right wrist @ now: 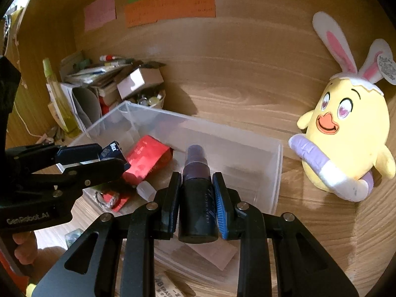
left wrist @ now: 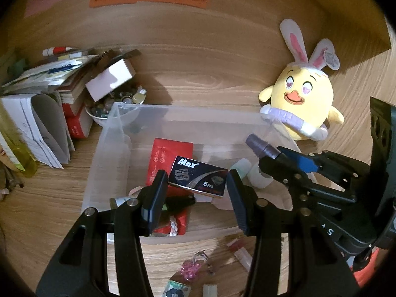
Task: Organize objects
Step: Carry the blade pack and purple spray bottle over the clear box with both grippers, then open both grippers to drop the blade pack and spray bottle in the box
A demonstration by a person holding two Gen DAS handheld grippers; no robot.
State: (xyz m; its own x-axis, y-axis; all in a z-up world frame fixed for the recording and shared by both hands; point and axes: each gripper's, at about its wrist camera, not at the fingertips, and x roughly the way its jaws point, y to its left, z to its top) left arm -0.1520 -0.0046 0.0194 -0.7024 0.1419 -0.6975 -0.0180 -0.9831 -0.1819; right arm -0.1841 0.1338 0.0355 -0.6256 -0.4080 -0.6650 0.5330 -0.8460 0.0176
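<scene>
A clear plastic bin (left wrist: 104,153) (right wrist: 277,163) stands on the wooden desk and holds a red box (left wrist: 170,158) (right wrist: 146,158) and other small items. My left gripper (left wrist: 198,193) (right wrist: 111,158) hangs over the bin with its jaws apart. A dark "Max" box (left wrist: 198,178) (right wrist: 112,149) sits between the fingers, not squeezed. My right gripper (right wrist: 196,198) (left wrist: 279,158) is shut on a dark spray bottle (right wrist: 196,198) (left wrist: 262,146) with a purple cap, held over the bin's right part.
A yellow chick plush (left wrist: 304,104) (right wrist: 346,143) with bunny ears leans at the right. Books, papers and a bowl of trinkets (left wrist: 113,109) crowd the back left. A pink hair tie (left wrist: 190,267), a tube and small items lie in front of the bin.
</scene>
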